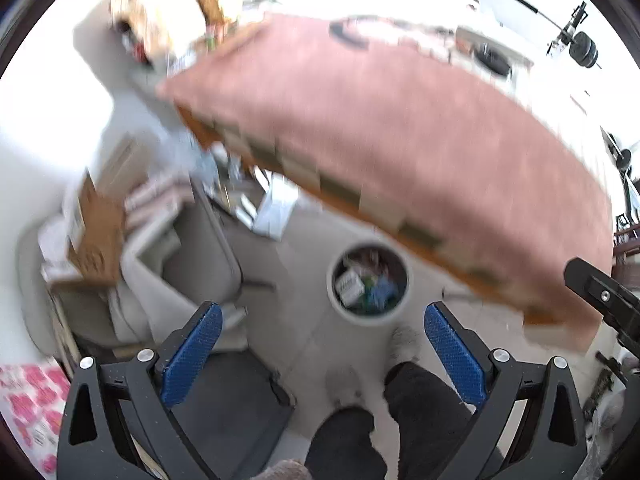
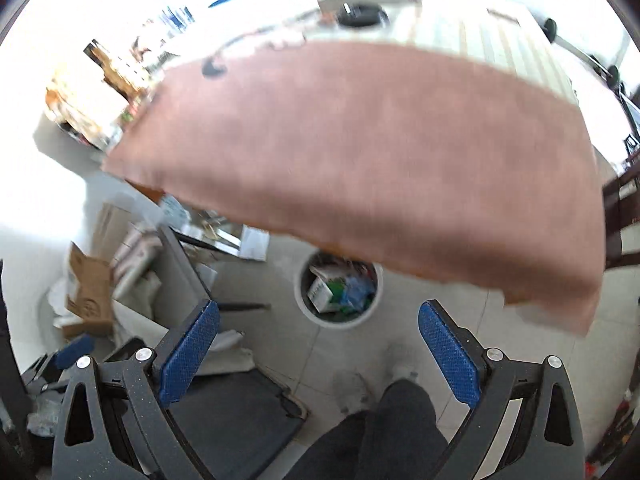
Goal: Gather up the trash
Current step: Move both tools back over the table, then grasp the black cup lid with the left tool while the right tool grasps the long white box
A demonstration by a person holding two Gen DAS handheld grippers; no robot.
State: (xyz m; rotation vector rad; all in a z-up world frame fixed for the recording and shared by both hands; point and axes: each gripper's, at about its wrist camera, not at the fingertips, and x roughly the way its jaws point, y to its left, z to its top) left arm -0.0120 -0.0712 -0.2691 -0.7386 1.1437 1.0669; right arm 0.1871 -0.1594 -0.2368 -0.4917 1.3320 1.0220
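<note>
Fingers on both grippers spread wide, nothing between the blue pads: left gripper (image 1: pixel 323 354), right gripper (image 2: pixel 319 354). Both point down at the floor (image 2: pixel 460 304).

Just below the fingers: the person's dark trouser legs (image 1: pixel 424 404) and a pale slipper (image 1: pixel 404 342), plus a dark mat (image 2: pixel 236 412) to the left.

Just ahead of the fingertips, between them in both views: the round white trash bin (image 2: pixel 339 322), open top, already partly filled with cartons and wrappers. That's the drop point.

Judgement: this is the between-picks step. Hands empty, bin in sight, so the next move is to find another piece of trash and close on it. No loose trash clearly visible near the fingers; frames are motion-blurred.

Ahead and above: pink-topped desk (image 1: pixel 400 140) overhangs the bin's far side, which limits approach from that direction. Left of the fingers: grey chair (image 1: pixel 200 256), cardboard box (image 1: pixel 98 236) and stacked paper clutter, candidates but too smeared to tell. Far background: barbell weights (image 1: pixel 586 50).
</note>
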